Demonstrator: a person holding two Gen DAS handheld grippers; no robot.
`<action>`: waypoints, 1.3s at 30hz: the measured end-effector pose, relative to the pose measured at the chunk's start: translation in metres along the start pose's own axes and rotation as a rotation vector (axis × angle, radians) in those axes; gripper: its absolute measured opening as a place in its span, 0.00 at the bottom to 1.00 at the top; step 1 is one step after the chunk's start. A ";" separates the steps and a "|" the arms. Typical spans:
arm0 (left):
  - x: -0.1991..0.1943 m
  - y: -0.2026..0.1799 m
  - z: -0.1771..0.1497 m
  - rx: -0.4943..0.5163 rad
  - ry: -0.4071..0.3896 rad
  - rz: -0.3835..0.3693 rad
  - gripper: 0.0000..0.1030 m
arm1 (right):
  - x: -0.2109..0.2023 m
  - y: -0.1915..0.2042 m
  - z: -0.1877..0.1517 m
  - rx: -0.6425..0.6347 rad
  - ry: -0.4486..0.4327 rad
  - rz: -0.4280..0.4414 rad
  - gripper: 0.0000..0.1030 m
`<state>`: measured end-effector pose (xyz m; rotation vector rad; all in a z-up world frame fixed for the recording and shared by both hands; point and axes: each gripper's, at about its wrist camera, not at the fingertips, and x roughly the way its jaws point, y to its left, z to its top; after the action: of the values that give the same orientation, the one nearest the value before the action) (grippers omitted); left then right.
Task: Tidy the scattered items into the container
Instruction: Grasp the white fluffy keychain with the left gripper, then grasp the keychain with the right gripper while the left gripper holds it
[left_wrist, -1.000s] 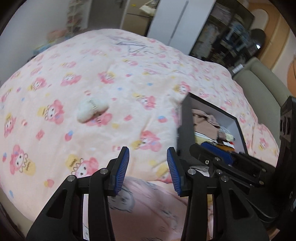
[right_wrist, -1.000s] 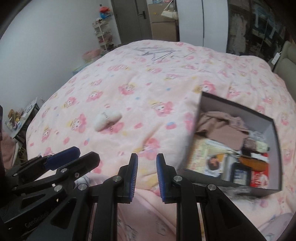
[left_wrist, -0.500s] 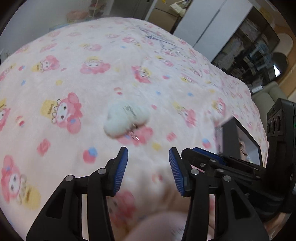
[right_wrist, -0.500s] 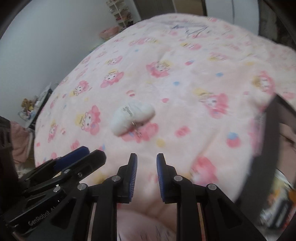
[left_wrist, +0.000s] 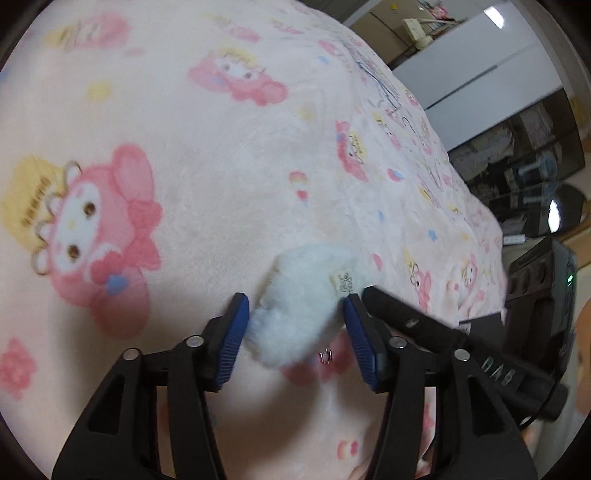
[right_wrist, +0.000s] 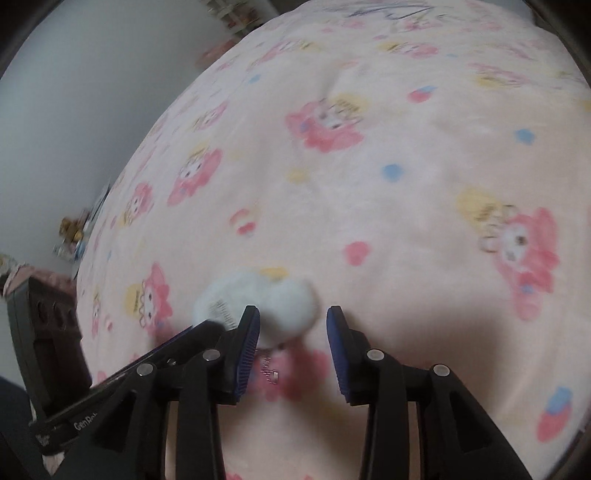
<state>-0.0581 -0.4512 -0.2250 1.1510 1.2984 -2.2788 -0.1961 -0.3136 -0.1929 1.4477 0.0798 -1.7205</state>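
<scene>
Blue-padded fingers of the left gripper (left_wrist: 297, 338) are spread wide around a white plush toy (left_wrist: 308, 301), its long axis slanting away rightward on the pink blanket (left_wrist: 207, 192). The right gripper (right_wrist: 292, 345), also parted, is set just beside it. A second ago, the toy lay well ahead.

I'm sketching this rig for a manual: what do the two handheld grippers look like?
Both the left gripper and the right gripper are matte black plastic with triangular cut-out arms, silver rivets and ribbed blue pads on the jaws. White "GenRob..." lettering marks the left one's side, seen from the right wrist.
</scene>
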 end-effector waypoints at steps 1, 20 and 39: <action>0.003 0.002 0.000 -0.007 0.008 -0.008 0.50 | 0.005 -0.001 0.000 0.007 0.000 0.015 0.32; -0.114 -0.169 -0.134 0.382 0.065 -0.202 0.35 | -0.221 -0.023 -0.130 0.064 -0.265 0.069 0.30; -0.041 -0.244 -0.300 0.675 0.235 0.024 0.36 | -0.285 -0.149 -0.310 0.384 -0.341 0.080 0.30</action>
<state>-0.0210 -0.0751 -0.1323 1.6637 0.5549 -2.7127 -0.0641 0.1076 -0.1256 1.3748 -0.5096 -1.9621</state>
